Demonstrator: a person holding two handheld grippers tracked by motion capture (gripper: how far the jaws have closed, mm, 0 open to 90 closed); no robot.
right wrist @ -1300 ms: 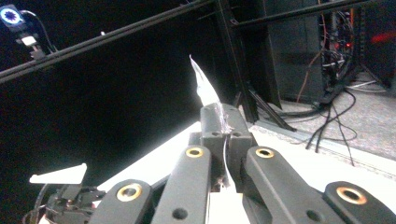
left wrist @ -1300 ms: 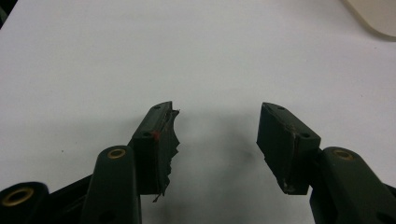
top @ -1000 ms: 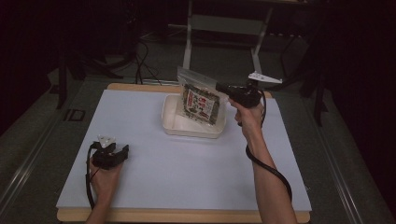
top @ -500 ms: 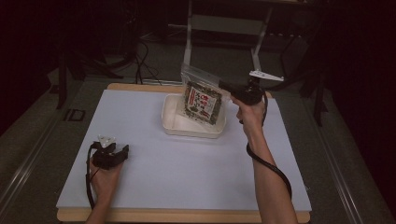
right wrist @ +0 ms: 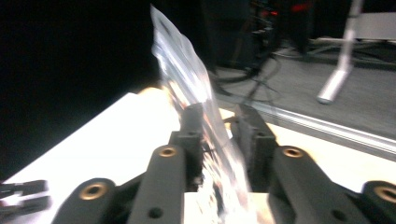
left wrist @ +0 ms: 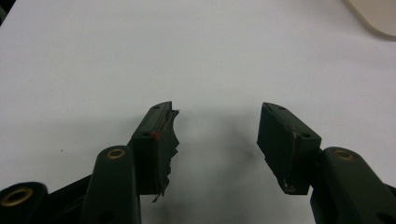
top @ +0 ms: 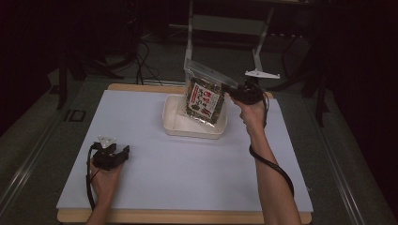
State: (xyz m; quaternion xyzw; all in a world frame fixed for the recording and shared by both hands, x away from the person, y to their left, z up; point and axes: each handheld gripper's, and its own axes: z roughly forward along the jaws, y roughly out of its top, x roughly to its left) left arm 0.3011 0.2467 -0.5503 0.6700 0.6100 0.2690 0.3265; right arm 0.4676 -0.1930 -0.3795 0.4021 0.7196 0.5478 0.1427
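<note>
A clear plastic bag [top: 204,96] with a red and white label and dark contents stands tilted, its lower end in the white tray [top: 192,131]. My right gripper [top: 227,89] is at the bag's upper right edge. Its jaws have just been opening. In the right gripper view the bag's clear edge [right wrist: 187,88] runs between the parted jaws of the right gripper [right wrist: 219,119], against one pad and apart from the other. My left gripper [top: 124,151] rests on the white table sheet at the front left. The left gripper [left wrist: 217,126] is open with nothing between its jaws.
The white sheet [top: 187,178] covers a wooden tabletop. Behind the table stand a metal frame [top: 225,28] and cables on a dark floor. The tray's corner [left wrist: 378,16] shows at the top right of the left gripper view.
The right hand and the bag have shifted only slightly above the tray. The left gripper has kept still.
</note>
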